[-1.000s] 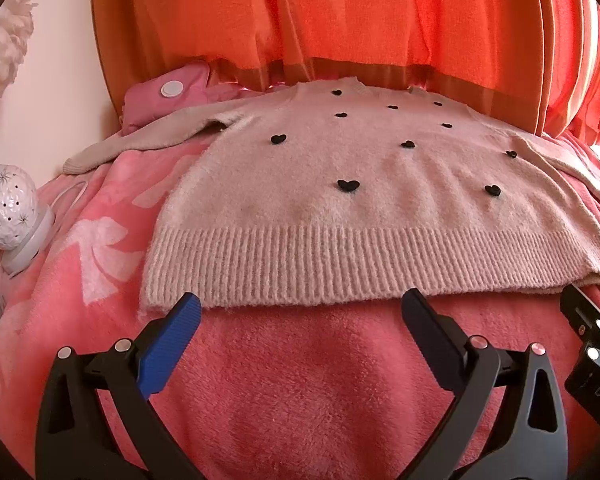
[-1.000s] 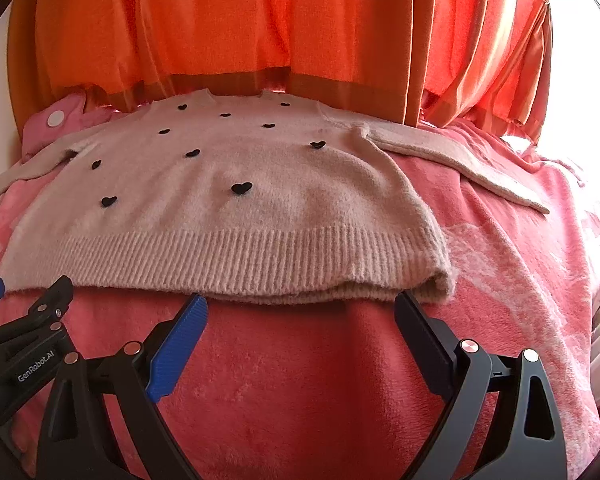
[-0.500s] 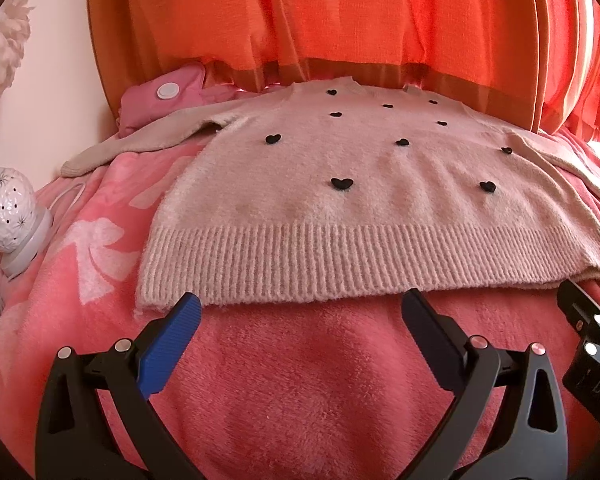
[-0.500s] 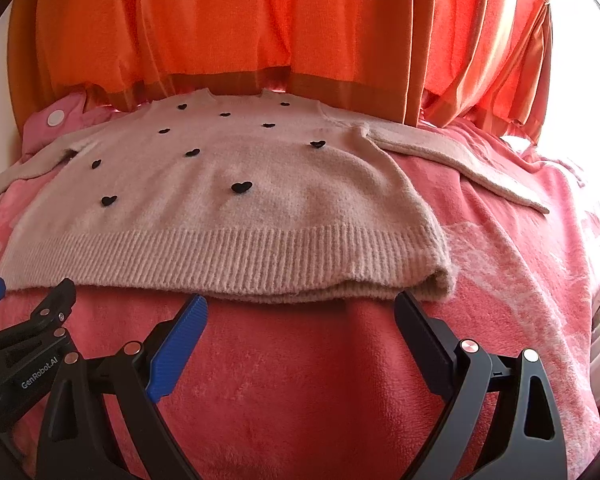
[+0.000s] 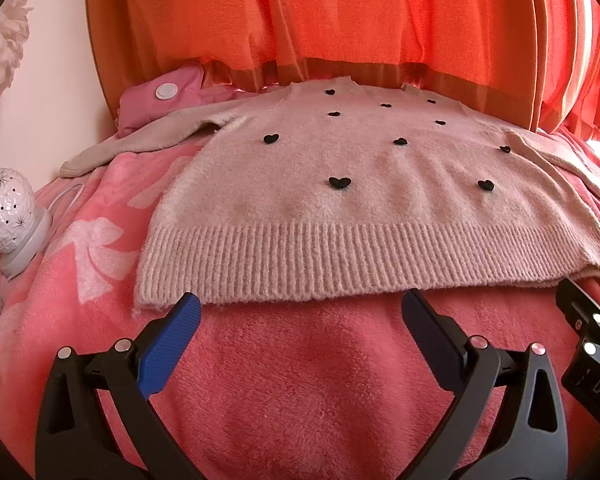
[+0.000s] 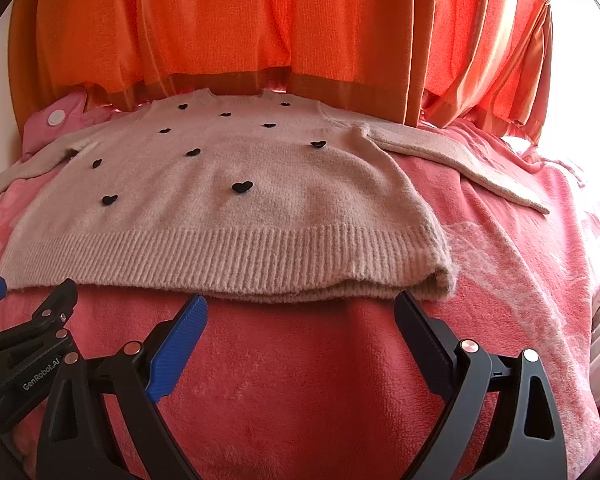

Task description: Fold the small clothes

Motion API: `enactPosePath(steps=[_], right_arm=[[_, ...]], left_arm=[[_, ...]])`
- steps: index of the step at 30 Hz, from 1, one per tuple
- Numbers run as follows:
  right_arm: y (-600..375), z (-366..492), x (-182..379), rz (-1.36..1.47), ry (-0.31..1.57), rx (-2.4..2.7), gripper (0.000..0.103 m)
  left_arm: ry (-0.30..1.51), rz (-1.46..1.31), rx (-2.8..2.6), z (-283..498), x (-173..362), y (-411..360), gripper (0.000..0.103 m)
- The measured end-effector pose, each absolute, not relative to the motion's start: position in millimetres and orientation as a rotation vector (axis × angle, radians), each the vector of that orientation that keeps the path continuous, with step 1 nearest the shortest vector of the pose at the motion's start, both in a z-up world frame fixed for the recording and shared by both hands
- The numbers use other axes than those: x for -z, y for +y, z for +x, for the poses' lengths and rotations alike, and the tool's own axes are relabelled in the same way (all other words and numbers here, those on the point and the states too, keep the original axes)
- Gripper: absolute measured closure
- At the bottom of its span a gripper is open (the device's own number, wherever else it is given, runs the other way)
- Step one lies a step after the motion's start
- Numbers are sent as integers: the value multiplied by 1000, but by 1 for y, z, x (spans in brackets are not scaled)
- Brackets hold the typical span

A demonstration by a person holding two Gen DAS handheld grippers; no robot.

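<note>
A small beige knit sweater (image 5: 340, 184) with black hearts lies flat, front up, on a pink fleece blanket (image 5: 300, 380), sleeves spread to both sides. It also shows in the right wrist view (image 6: 228, 208). My left gripper (image 5: 300, 312) is open and empty, its fingertips just short of the ribbed hem, toward the hem's left part. My right gripper (image 6: 300, 312) is open and empty, just short of the hem's right part. Each gripper shows at the edge of the other's view.
Orange curtains (image 5: 340, 20) hang behind the bed. A pink pillow with a white button (image 5: 164, 96) lies at the back left. A white ceramic lamp (image 5: 8, 208) stands at the left edge. The right sleeve (image 6: 460, 164) stretches toward the bright window.
Both grippers have crept slightly forward toward the hem. The left view has shifted a little. The sweater has not moved and both grippers stay open.
</note>
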State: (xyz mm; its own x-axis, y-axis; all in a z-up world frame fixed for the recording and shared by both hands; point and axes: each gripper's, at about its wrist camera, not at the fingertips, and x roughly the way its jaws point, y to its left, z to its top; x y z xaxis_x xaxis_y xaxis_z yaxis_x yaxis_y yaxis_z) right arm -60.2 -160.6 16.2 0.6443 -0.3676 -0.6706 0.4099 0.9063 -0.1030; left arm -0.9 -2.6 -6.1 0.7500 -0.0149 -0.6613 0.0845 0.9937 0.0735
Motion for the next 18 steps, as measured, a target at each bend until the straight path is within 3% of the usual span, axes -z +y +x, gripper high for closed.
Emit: enactPosePath(steps=[18], right_arm=[[-160,-60,-17,60,751,442,11]], left_arm=[[718,103,55,-2,7,-4,5]])
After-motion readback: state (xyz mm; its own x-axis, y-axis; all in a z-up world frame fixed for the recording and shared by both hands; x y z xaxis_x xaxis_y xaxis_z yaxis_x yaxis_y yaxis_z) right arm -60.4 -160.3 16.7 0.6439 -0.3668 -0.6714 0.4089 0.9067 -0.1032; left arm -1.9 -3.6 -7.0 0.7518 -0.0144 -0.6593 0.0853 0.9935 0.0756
